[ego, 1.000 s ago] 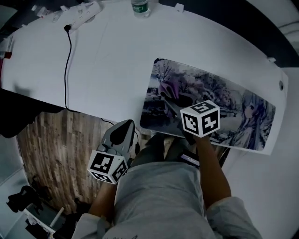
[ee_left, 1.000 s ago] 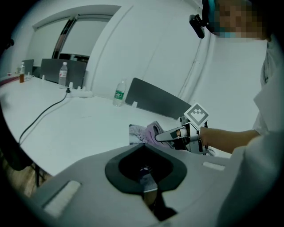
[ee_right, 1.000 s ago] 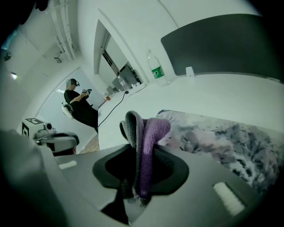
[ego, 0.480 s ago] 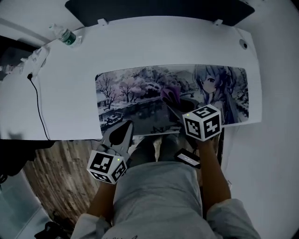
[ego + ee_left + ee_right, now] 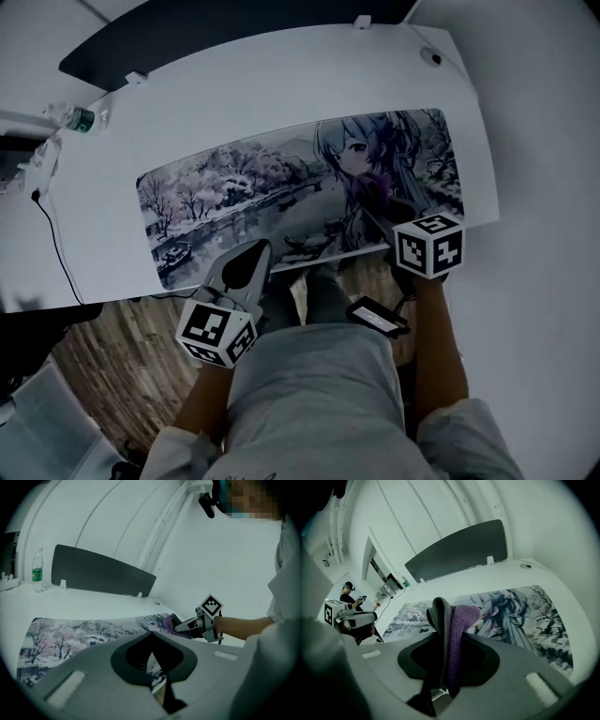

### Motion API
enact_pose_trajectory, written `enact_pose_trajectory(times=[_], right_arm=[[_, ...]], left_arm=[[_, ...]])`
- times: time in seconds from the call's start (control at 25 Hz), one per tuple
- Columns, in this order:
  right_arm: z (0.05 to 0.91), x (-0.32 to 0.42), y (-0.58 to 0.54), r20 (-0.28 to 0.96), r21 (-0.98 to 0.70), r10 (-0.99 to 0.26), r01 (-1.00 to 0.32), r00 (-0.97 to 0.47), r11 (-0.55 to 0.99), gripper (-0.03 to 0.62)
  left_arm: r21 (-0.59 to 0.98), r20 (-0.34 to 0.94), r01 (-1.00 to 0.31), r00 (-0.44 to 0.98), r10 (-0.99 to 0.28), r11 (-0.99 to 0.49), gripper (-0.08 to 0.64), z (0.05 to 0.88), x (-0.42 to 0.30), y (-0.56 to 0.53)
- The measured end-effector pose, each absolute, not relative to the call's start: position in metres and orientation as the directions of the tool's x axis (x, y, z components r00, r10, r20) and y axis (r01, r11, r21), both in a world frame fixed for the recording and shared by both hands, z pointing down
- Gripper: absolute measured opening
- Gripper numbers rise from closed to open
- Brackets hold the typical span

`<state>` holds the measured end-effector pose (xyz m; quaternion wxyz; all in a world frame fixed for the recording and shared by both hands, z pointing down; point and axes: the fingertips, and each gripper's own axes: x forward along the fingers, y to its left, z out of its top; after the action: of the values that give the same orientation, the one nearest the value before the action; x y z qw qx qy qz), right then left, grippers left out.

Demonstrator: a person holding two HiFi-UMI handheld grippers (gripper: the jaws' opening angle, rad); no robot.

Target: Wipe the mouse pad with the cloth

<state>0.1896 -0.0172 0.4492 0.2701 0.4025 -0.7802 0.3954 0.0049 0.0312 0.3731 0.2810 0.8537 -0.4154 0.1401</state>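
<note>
The long mouse pad (image 5: 244, 187) with an anime print lies on the white desk (image 5: 281, 84). My right gripper (image 5: 375, 208) is shut on a purple and grey cloth (image 5: 364, 192), which rests on the printed figure at the pad's right part. In the right gripper view the cloth (image 5: 457, 620) bulges up between the jaws, with the pad (image 5: 520, 616) beyond. My left gripper (image 5: 260, 247) hovers at the pad's front edge, shut and holding nothing. In the left gripper view its jaws (image 5: 151, 634) meet over the pad (image 5: 70, 634), and the right gripper (image 5: 192, 625) shows further right.
A water bottle (image 5: 75, 119) stands at the desk's back left, and a black cable (image 5: 52, 244) runs down the left side. A dark partition panel (image 5: 103, 576) closes the desk's far edge. Wooden floor (image 5: 122, 347) lies below the front edge. Another person (image 5: 349, 592) stands far off.
My right gripper has dragged the cloth to the right along the pad, from the tree scene onto the printed figure. The head view has swung. The left gripper stays put.
</note>
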Motion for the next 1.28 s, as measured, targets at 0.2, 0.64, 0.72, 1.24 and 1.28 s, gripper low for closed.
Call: enact_pose_trajectory(times=[0.2,0.64,0.72,1.24,1.28], right_arm=[[0.454,0.257,-0.018,0.759,-0.372,-0.441,-0.876,-0.478,0.308,0.114],[0.473,0.39,-0.013,0.826,-0.268,-0.453,-0.941,-0.334,0.205,0.114],[0.479,0.409,-0.011,0.842,-0.243,-0.445,-0.951,-0.304,0.19,0.114],[0.517,0.46,-0.007,0.907,-0.169,-0.361,-0.973,-0.217,0.16,0.114],[0.518,0.46,-0.007,0.906,-0.172,-0.362,-0.973,-0.218,0.154,0.114]], left_arm=[[0.366,0.482,-0.775,0.632,-0.607,-0.516,0.018,0.38,0.048,0.027],[0.385,0.482,-0.739,0.672,-0.562,-0.553,0.018,0.391,0.131,0.016],[0.385,0.483,-0.739,0.672,-0.561,-0.553,0.018,0.392,0.138,0.014],[0.38,0.504,-0.762,0.646,-0.574,-0.523,0.018,0.397,0.149,0.006],[0.379,0.505,-0.764,0.643,-0.576,-0.522,0.018,0.397,0.148,0.006]])
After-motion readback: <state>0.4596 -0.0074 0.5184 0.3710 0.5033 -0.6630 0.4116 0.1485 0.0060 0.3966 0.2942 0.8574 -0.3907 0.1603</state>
